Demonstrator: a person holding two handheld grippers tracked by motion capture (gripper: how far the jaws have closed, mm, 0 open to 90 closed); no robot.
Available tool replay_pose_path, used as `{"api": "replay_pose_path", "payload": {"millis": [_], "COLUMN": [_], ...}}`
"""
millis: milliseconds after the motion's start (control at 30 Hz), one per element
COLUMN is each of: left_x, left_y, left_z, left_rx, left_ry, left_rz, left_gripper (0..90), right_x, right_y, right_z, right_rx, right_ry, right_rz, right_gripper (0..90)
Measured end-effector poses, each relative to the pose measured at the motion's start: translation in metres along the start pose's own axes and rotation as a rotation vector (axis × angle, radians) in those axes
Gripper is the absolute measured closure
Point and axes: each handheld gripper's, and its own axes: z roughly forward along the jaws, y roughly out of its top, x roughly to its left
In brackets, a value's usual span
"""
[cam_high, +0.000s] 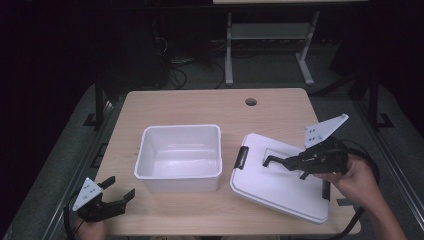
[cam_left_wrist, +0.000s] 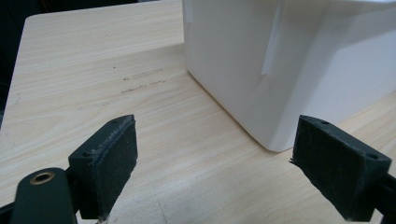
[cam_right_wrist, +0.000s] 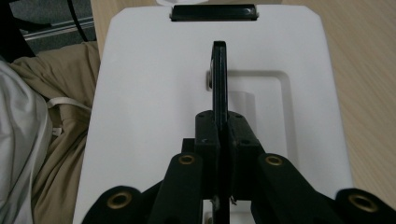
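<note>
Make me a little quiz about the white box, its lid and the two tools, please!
1. True or false: the white box has something inside it.
2. What is the right tool shut on?
A. the lid's black handle
B. the box's rim
C. a cable
3. Fill in: the left tool has its jaws ____.

Key:
1. False, it looks empty.
2. A. It grips the handle on top of the white lid, which is beside the box.
3. Open, near the box's corner, holding nothing.

I saw a light wooden table (cam_high: 200, 107) with a round hole (cam_high: 251, 101) near its far edge. Beyond it the room was dark, with grey floor (cam_high: 270, 70), tangled cables (cam_high: 185, 65) and a white desk frame (cam_high: 270, 35).
</note>
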Motion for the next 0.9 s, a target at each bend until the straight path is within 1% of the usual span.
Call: {"api": "replay_pose_path", "payload": {"millis": [100, 267, 300, 333, 367, 500, 567, 600, 633, 700, 767, 800, 833, 900], "left_x": [0.0, 0.0, 0.0, 0.0, 0.0, 0.0, 0.0, 0.0, 0.0, 0.0, 0.0, 0.0, -0.001, 0.0], "left_y": [0.0, 0.0, 0.0, 0.0, 0.0, 0.0, 0.0, 0.0, 0.0, 0.0, 0.0, 0.0, 0.0, 0.0], "left_z": [0.0, 0.0, 0.0, 0.0, 0.0, 0.0, 0.0, 0.0, 0.0, 0.0, 0.0, 0.0, 0.0, 0.0], "left_rx": [-0.001, 0.0, 0.0, -0.001, 0.0, 0.0, 0.0, 0.0, 0.002, 0.002, 0.0, 0.0, 0.0, 0.001], "left_ry": [0.001, 0.002, 0.002, 0.002, 0.003, 0.003, 0.002, 0.002, 0.001, 0.002, 0.001, 0.001, 0.001, 0.001], "left_rz": [-0.001, -0.002, -0.001, -0.001, 0.0, 0.0, 0.0, 0.0, 0.001, 0.002, -0.001, -0.001, 0.0, 0.0], "left_gripper": [13.0, 13.0, 13.0, 13.0, 13.0, 13.0, 13.0, 13.0, 13.0, 13.0, 13.0, 13.0, 13.0, 13.0], "right_x": [0.0, 0.001, 0.0, 0.0, 0.0, 0.0, -0.001, -0.001, -0.002, -0.001, -0.003, -0.003, -0.004, -0.005], "right_y": [-0.008, -0.014, -0.018, -0.018, -0.021, -0.023, -0.026, -0.026, -0.028, -0.028, -0.032, -0.032, -0.034, -0.035], "right_z": [0.008, 0.016, 0.021, 0.021, 0.026, 0.032, 0.04, 0.04, 0.045, 0.047, 0.056, 0.056, 0.062, 0.065], "right_rx": [0.006, 0.014, 0.017, 0.017, 0.019, 0.029, 0.032, 0.032, 0.036, 0.039, 0.051, 0.051, 0.065, 0.069], "right_ry": [0.008, 0.013, 0.019, 0.019, 0.024, 0.027, 0.035, 0.035, 0.041, 0.04, 0.044, 0.044, 0.046, 0.047], "right_rz": [0.007, 0.013, 0.016, 0.016, 0.016, 0.015, 0.015, 0.015, 0.019, 0.027, 0.03, 0.03, 0.035, 0.033], "right_gripper": [84.4, 84.4, 84.4, 84.4, 84.4, 84.4, 84.4, 84.4, 84.4, 84.4, 84.4, 84.4, 84.4, 84.4]}}
